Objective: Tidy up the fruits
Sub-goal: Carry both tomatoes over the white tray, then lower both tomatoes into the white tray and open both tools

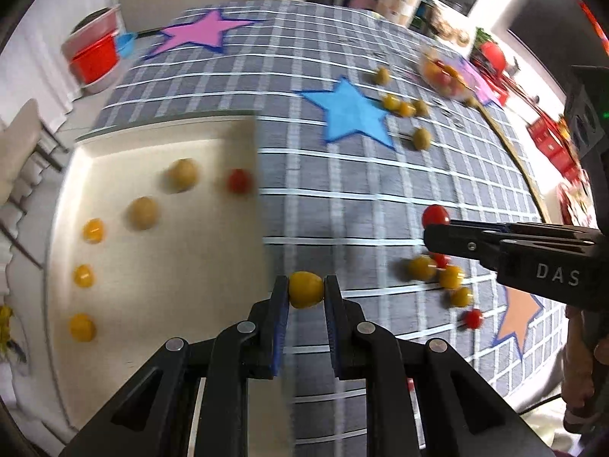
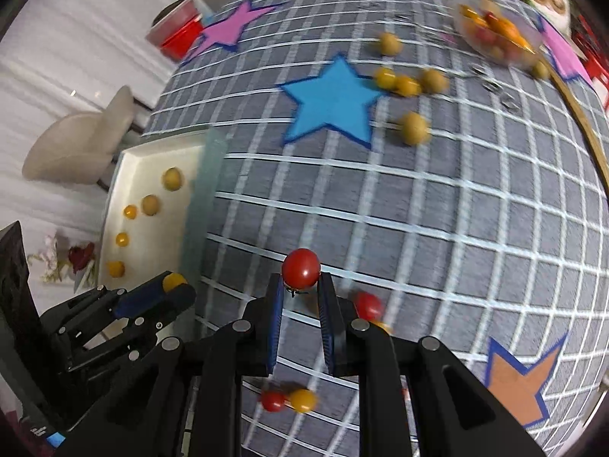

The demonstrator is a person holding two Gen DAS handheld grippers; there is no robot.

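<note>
The table carries a grey cloth (image 1: 342,198) with a white grid, marked with a blue star (image 1: 352,114), a pink star (image 1: 201,30) near the far left corner and an orange star (image 1: 517,314) near the right edge. A white tray (image 1: 182,251) sits at the left edge of the table.

Your left gripper (image 1: 305,289) is pinching a yellow tomato (image 1: 304,289) between its fingertips, above the cloth just right of the tray's right rim. In the right wrist view the same gripper (image 2: 175,285) appears at lower left with the yellow fruit at its tip.

Your right gripper (image 2: 300,285) is pinching a red tomato (image 2: 300,268) between its fingertips, raised above the cloth. In the left wrist view that gripper (image 1: 437,228) enters from the right, the red fruit showing at its tip.

Inside the tray, note three yellow tomatoes (image 1: 83,276) in a line along the left rim, two olive-green fruits (image 1: 182,175) further in, and one red tomato (image 1: 239,181) close to the right rim.

On the cloth, a loose cluster (image 1: 445,276) of yellow and red tomatoes lies below the right gripper, near the orange star. A second group (image 1: 405,106) of yellow and green fruit lies just right of the blue star, with single green fruits (image 1: 421,138) beside it. A clear bowl (image 2: 498,34) of mixed fruit stands near the far right edge.

A red container (image 1: 93,59) stands beyond the far left corner of the table.
</note>
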